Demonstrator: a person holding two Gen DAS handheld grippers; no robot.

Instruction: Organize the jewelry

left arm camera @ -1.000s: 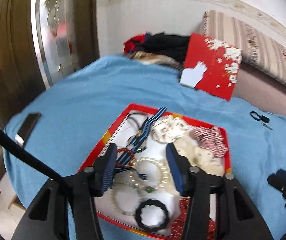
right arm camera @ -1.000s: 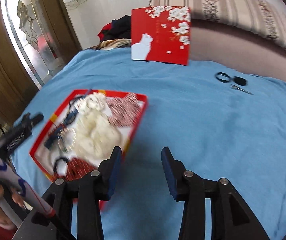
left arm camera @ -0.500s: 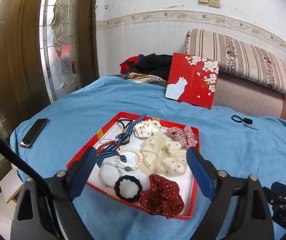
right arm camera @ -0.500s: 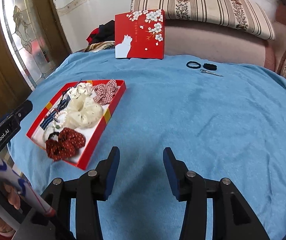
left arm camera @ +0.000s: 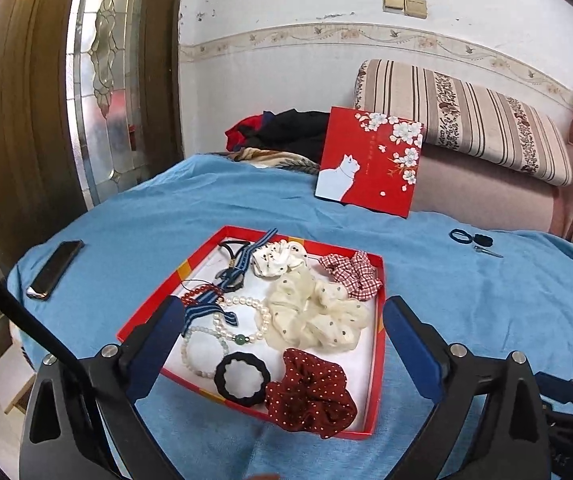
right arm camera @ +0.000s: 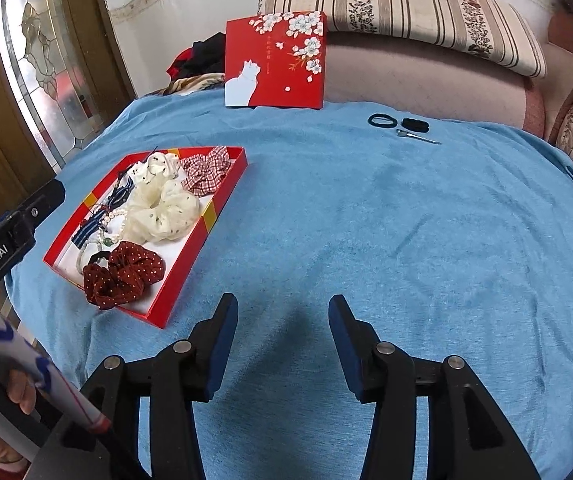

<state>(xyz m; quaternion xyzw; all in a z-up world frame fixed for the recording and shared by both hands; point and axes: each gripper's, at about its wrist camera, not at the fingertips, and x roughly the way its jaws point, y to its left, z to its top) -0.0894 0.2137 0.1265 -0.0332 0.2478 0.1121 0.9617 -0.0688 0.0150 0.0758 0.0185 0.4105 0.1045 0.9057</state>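
A red box tray lies on the blue cloth, holding scrunchies, a pearl bracelet, a pale bead bracelet, a black hair tie, a striped ribbon, a cream scrunchie and a dark red dotted scrunchie. My left gripper is wide open and empty, held above the tray's near half. My right gripper is open and empty over bare cloth, right of the tray.
The red lid with a white cat leans against the sofa at the back. Black hair ties and a metal clip lie far right. A phone lies left. Clothes are piled behind.
My left gripper has pulled back and up from the tray and opened much wider. My right gripper has drawn back, so more of the cloth shows.
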